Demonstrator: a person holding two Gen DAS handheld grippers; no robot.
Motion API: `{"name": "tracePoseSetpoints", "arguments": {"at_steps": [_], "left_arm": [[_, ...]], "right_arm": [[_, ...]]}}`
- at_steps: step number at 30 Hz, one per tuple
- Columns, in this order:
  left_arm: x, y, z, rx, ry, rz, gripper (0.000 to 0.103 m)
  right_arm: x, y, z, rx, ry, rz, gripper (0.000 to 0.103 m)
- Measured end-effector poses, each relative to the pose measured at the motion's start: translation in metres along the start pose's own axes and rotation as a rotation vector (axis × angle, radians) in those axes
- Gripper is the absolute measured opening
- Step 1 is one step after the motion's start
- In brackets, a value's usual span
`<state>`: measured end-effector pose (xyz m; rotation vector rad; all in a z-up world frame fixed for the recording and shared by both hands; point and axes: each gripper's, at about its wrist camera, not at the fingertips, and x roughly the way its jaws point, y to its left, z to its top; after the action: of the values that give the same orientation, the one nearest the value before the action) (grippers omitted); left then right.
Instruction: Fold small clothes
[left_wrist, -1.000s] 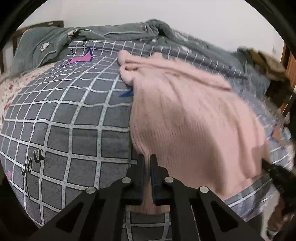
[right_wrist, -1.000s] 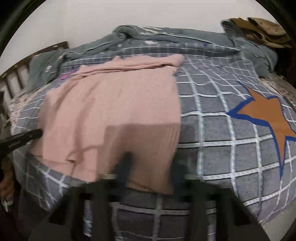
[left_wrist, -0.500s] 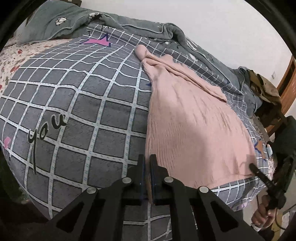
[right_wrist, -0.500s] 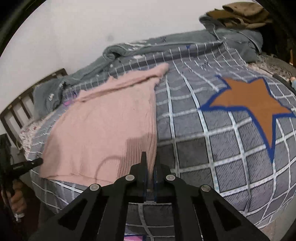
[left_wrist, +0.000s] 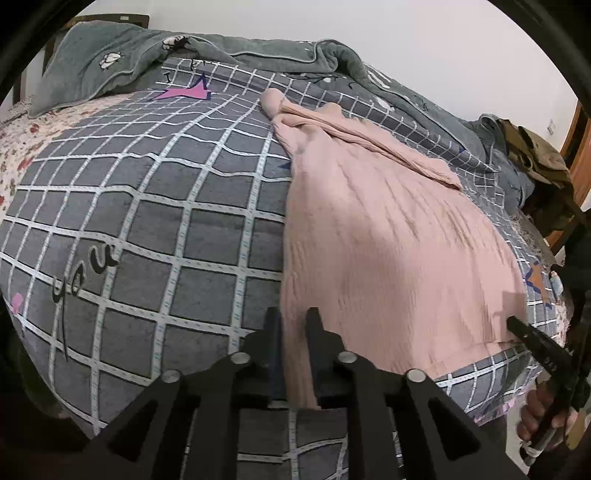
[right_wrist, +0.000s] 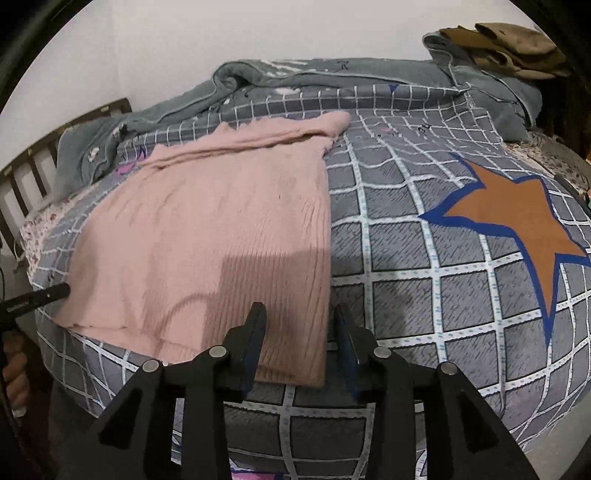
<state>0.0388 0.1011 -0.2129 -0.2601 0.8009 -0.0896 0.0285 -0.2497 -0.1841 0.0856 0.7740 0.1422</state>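
Left wrist view: the pink sweater (left_wrist: 388, 236) lies flat along the near edge of the bed (left_wrist: 147, 229), and the left gripper (left_wrist: 293, 317) has just been opening, jaws narrow, hem between them. Right wrist view: the right gripper (right_wrist: 299, 314) has just opened wider over the sweater's other hem corner. I'd let both corners drop evenly. No containers around.

Soft, even room light; a blocky shadow falls across the pink sweater (right_wrist: 207, 236); fisheye edges bend and darken.

Ribbed pink knit sweater (left_wrist: 388, 243) on matt checked cloth quilt (left_wrist: 147, 229).
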Motion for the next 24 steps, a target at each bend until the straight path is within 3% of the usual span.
{"name": "tracePoseSetpoints", "arguments": {"at_steps": [6,24], "left_arm": [[0.002,-0.004,-0.001,0.028,0.007,-0.014,0.021],[-0.001,-0.013,-0.004,0.07,0.01,-0.031,0.033]], "right_arm": [[0.001,0.009,-0.006,-0.024,-0.043,-0.062,0.037],[0.001,0.008,-0.005,-0.003,-0.017,-0.018,0.038]]}}
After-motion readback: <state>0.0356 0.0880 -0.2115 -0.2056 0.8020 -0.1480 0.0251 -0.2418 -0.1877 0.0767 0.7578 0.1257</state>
